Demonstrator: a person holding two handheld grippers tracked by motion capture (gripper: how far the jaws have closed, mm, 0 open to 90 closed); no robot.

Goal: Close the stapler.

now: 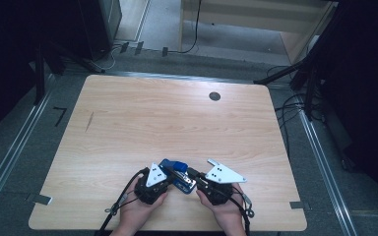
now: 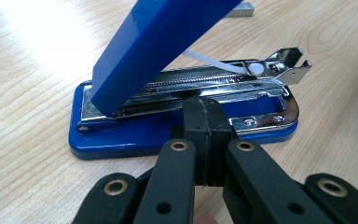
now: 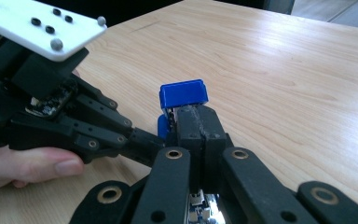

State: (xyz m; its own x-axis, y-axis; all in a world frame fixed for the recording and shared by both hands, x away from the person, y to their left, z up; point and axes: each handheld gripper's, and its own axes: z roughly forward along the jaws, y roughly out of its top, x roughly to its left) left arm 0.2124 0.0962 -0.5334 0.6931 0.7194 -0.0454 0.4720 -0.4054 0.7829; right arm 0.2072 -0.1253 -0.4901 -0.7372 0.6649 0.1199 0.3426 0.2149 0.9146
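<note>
Both hand-held grippers pressed together: left [image 2: 204, 135] pins stapler [image 2: 177, 126] base at lower center, right [image 3: 200, 130] props lid [image 3: 183, 93] for reload, we reckon.

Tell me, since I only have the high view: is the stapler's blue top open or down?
Observer: Open. In the left gripper view the blue top stands tilted up off the stapler, and the metal magazine is bare.
Operator: Is the left gripper holding anything?
Observer: No. The left gripper has its fingers shut together, with the tips at the magazine's side.
Operator: And the right one?
Observer: The right gripper is shut on nothing too. Its tips sit just below the top's blue end.
</note>
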